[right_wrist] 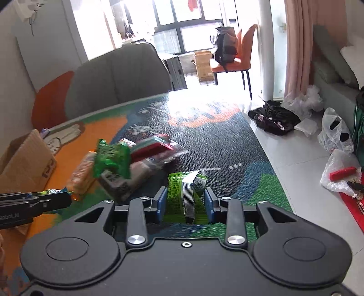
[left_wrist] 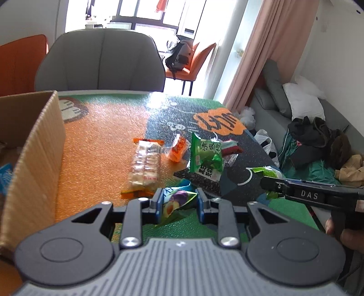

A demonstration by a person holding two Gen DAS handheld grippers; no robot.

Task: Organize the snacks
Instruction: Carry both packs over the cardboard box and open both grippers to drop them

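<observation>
Only the left view shows inside the cardboard box (left_wrist: 34,145).

Bright windows (left_wrist: 145,16) backlight a grey chair (left_wrist: 100,61), pink curtain (left_wrist: 261,52) and white tiled floor (right_wrist: 295,145).

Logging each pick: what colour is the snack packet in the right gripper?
Bright green packet with a silvery seam strip, clearest in the right wrist view.

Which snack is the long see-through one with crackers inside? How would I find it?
Start at the cardboard box on the table's left. On the orange mat beside it lies the cracker pack, pointing away from you. It is the only long clear wrapper, with orange ends; its neighbours are small green or orange packets.
</observation>
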